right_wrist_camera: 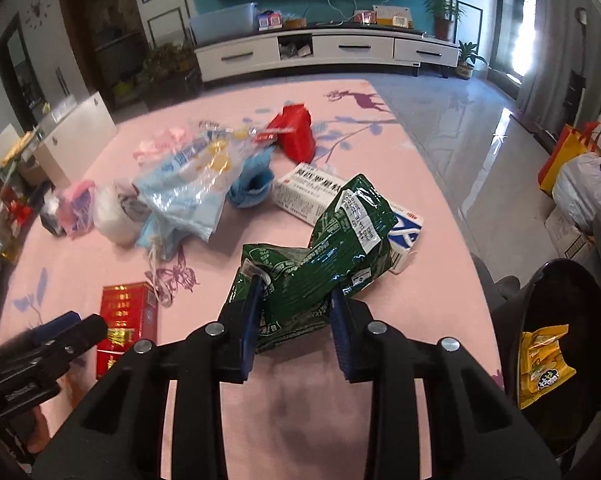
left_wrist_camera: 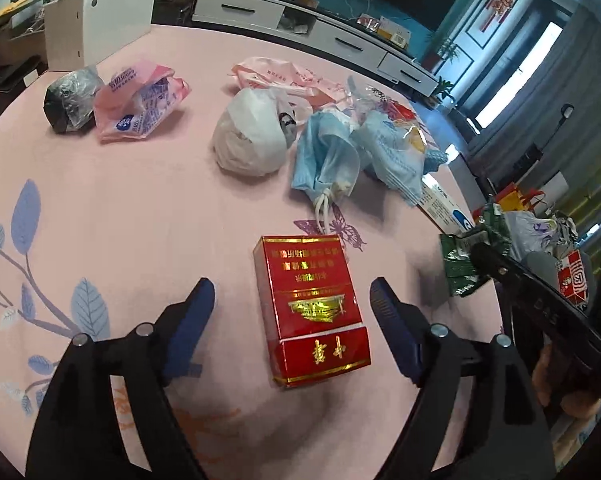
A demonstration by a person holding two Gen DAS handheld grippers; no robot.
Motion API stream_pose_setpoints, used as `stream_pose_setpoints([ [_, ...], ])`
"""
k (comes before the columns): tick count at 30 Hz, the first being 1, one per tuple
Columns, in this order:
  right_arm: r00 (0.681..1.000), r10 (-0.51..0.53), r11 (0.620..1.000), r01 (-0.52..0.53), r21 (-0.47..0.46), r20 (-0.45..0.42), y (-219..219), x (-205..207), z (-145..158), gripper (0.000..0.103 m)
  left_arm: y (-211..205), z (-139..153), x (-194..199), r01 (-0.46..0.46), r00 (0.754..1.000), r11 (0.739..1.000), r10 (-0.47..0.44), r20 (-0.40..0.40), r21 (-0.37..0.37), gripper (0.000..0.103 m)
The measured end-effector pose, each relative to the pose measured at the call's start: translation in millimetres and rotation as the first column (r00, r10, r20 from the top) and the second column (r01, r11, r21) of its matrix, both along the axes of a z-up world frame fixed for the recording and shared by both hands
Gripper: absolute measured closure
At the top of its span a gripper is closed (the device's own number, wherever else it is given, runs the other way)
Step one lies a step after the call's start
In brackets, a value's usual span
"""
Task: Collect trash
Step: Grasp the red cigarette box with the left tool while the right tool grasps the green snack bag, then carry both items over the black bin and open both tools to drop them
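Observation:
A red cigarette pack (left_wrist_camera: 310, 304) lies on the pink table between the fingers of my left gripper (left_wrist_camera: 292, 292), which is open around it without touching. My right gripper (right_wrist_camera: 294, 300) is shut on a crumpled green foil packet (right_wrist_camera: 320, 252), held just above the table; it shows in the left wrist view (left_wrist_camera: 466, 264) too. The red pack also shows in the right wrist view (right_wrist_camera: 126, 320). Blue face masks (left_wrist_camera: 328, 156), a white crumpled bag (left_wrist_camera: 252, 132), a pink wrapper (left_wrist_camera: 140, 100) and a black bag (left_wrist_camera: 70, 98) lie further back.
A black bin (right_wrist_camera: 560, 344) with a yellow wrapper (right_wrist_camera: 542, 364) inside stands at the table's right edge. A white medicine box (right_wrist_camera: 320, 196) and a red bag (right_wrist_camera: 294, 136) lie beyond the green packet. A white box (left_wrist_camera: 100, 28) stands at the far left.

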State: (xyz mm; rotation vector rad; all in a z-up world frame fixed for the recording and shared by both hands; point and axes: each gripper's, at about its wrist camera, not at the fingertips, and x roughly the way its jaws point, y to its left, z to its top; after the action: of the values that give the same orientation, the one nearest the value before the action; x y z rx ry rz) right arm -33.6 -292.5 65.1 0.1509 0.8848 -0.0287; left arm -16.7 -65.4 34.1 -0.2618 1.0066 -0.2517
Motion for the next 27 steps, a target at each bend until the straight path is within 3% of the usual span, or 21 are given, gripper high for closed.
stream_pose_setpoints([
  [5,0.999,-0.030,1.000,0.030,-0.005,0.014,-7,-3,5,0.070,-22,-15,7,0.004,0.999,0.993,0.002,-0.044,0.119,0.021],
  [8,0.999,-0.040,0.999,0.040,0.000,0.024,-10,-6,8,0.070,-28,-19,7,0.007,0.999,0.992,-0.002,-0.040,0.125,0.016],
  [11,0.998,-0.047,0.999,0.046,0.010,0.033,-13,-7,10,0.070,-30,-20,7,-0.007,1.000,0.988,0.010,-0.019,0.152,0.025],
  [12,0.998,-0.048,0.999,0.048,0.013,0.035,-14,-8,11,0.070,-32,-20,6,-0.012,1.000,0.983,0.013,-0.005,0.183,0.033],
  [15,0.998,-0.056,0.998,0.056,0.014,0.037,-17,-9,12,0.070,-38,-21,3,-0.018,1.000,0.975,0.012,0.025,0.223,0.033],
  [18,0.997,-0.066,0.998,0.066,0.026,0.038,-20,-10,13,0.070,-40,-21,2,-0.003,1.000,0.977,-0.003,0.027,0.213,0.024],
  [21,0.996,-0.077,0.997,0.076,0.024,0.044,-22,-12,15,0.070,-39,-20,4,-0.009,1.000,0.978,0.003,0.030,0.207,0.025],
  [23,0.996,-0.080,0.997,0.078,0.028,0.048,-22,-13,16,0.070,-37,-20,3,-0.028,0.999,0.973,0.018,0.047,0.229,0.042],
  [27,0.994,-0.086,0.996,0.084,0.029,0.061,-25,-16,20,0.070,-26,-18,3,-0.032,0.999,0.990,0.027,0.041,0.140,0.046],
])
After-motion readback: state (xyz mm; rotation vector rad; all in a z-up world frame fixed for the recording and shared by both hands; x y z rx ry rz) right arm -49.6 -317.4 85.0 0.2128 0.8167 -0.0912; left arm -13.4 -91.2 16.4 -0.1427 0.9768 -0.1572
